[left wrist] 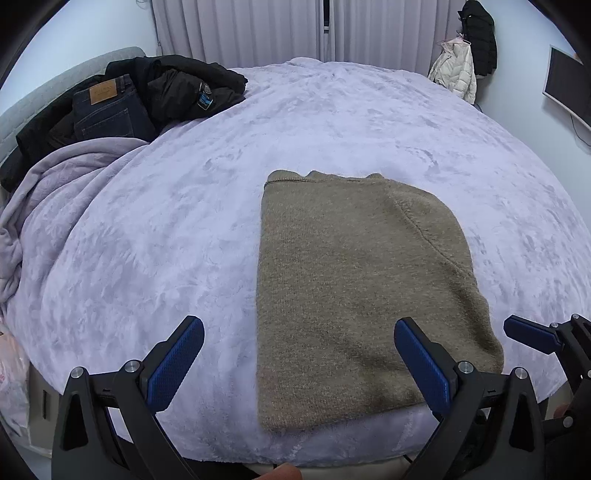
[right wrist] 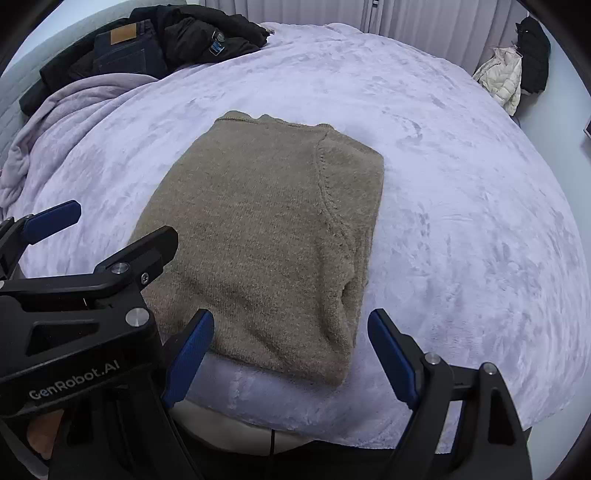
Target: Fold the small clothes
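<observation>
Folded tan knit sweater point(left wrist: 354, 280) lying flat on the pale lilac plush blanket point(left wrist: 184, 221), near the front edge of the bed, neckline at the far end, a sleeve seam curving down its right side. Left gripper point(left wrist: 299, 363) poised above the sweater's near edge, blue pads spread wide, nothing between them, one finger over bare blanket and the other over the knit. Right gripper point(right wrist: 290, 360) just beside it to the right, jaws likewise wide apart and empty, hovering over the near right corner of the sweater point(right wrist: 266, 236). At the far left, folded dark jeans point(left wrist: 107, 109) resting on a heap of black jackets point(left wrist: 184, 88). A cream puffer coat point(left wrist: 456, 72) hanging by the curtains point(left wrist: 240, 29).
</observation>
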The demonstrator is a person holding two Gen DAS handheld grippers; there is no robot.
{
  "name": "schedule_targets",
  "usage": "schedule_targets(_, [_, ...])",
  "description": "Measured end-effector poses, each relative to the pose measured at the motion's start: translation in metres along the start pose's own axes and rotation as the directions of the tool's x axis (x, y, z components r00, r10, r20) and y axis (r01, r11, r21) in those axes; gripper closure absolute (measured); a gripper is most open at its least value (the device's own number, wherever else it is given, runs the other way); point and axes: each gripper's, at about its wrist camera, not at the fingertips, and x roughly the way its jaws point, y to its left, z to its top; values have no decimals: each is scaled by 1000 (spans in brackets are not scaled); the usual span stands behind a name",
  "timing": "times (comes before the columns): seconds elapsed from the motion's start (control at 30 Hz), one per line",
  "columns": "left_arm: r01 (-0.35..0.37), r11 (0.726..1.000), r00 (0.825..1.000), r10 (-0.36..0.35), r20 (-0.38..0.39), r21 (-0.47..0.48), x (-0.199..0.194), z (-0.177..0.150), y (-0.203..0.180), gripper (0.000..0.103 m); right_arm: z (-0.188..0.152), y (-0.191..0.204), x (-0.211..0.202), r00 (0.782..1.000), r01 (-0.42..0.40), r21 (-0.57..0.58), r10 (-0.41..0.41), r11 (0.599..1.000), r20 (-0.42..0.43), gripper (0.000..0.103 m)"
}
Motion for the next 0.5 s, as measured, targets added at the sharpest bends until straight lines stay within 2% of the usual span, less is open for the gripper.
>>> schedule_targets(0.5, [-2, 1000, 1000, 2, -5, 0, 2, 1, 2, 0, 0, 3, 0, 1000, -2, 2, 2, 1000, -1, 16])
